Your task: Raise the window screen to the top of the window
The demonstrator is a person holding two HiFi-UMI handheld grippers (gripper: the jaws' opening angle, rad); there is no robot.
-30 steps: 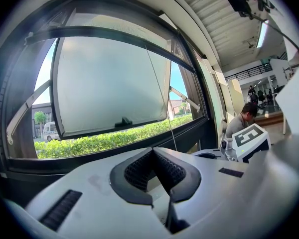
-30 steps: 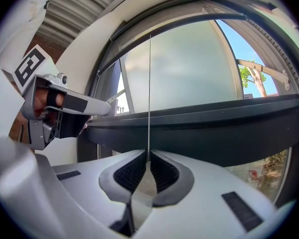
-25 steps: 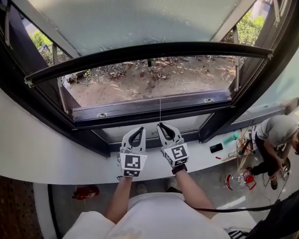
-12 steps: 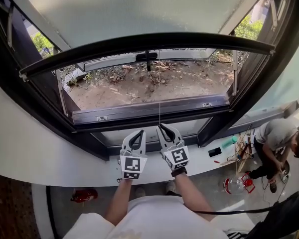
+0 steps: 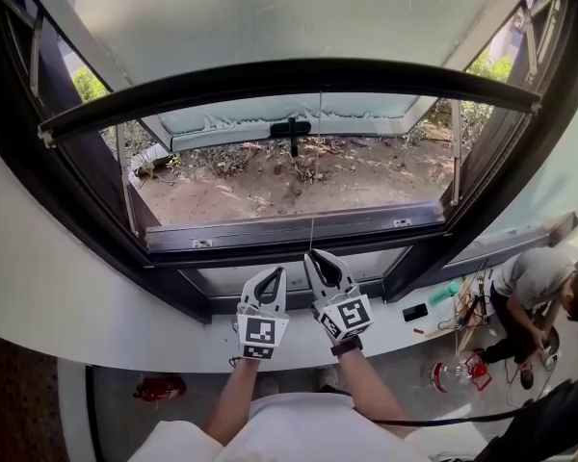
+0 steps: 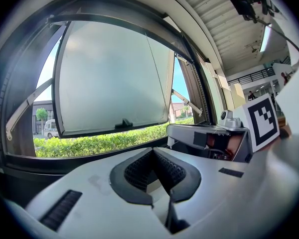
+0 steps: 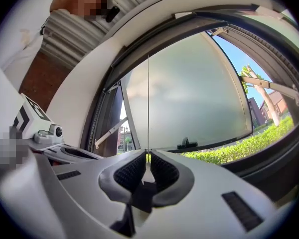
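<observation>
- The window frame (image 5: 289, 231) is seen with its lower part open.
- The window screen (image 5: 270, 17) is drawn over the frame's upper part, and its dark bottom bar (image 5: 299, 73) spans the frame well above the lower rail.
- The right gripper (image 5: 313, 254) is held just below the frame's lower rail, with its jaws clamped on the cord.
- The left gripper (image 5: 273, 273) is held beside it under the frame, with its jaws pressed together on nothing.
- The thin pull cord (image 7: 148, 103) is stretched up across the frame's opening toward the bar.

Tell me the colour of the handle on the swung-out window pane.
Black. The handle shows best in the head view, dark against the pale frosted pane.
</observation>
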